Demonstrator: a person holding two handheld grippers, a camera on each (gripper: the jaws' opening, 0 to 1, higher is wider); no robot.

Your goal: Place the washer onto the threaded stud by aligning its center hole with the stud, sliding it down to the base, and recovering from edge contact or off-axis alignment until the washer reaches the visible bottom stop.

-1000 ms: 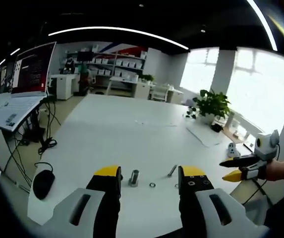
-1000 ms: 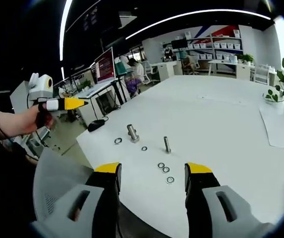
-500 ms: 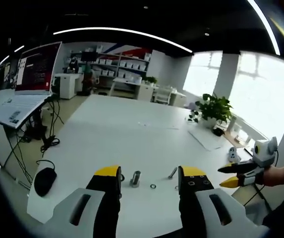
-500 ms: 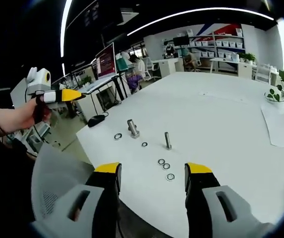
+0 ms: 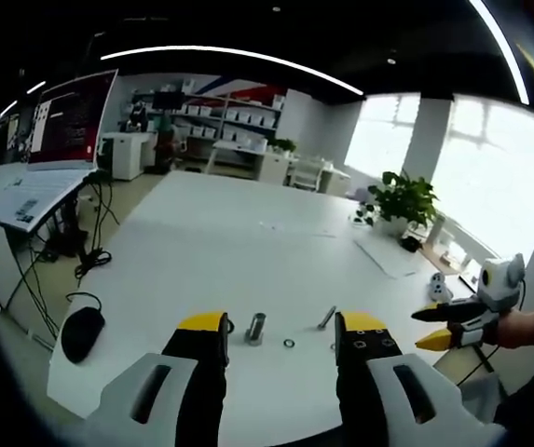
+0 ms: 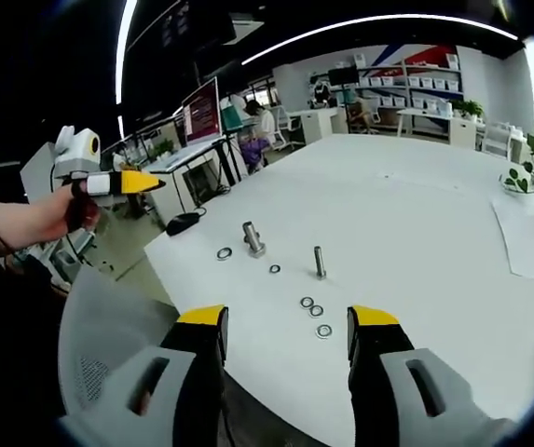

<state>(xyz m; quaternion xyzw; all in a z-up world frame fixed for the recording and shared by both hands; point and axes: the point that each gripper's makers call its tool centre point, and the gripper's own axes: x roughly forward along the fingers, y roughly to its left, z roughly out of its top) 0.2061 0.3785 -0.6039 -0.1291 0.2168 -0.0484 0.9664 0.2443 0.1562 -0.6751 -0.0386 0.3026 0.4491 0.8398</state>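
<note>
Now the right gripper (image 6: 285, 333) and the left gripper (image 5: 281, 337) are both held wide open with nothing between the jaws, above the near edge of a white table (image 6: 406, 214). Ahead, the threaded stud (image 6: 320, 262) stands upright, with three washers (image 6: 313, 315) lying flat near it. Behind, a monitor (image 5: 69, 119), shelves (image 6: 406, 88) and a plant (image 5: 399, 197) by bright windows are seen.

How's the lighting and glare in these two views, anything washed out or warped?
Left gripper view: the windows are blown out white, and the ceiling light strip bends with fisheye distortion. Right gripper view: the white table is evenly lit, washers small but sharp.
</note>
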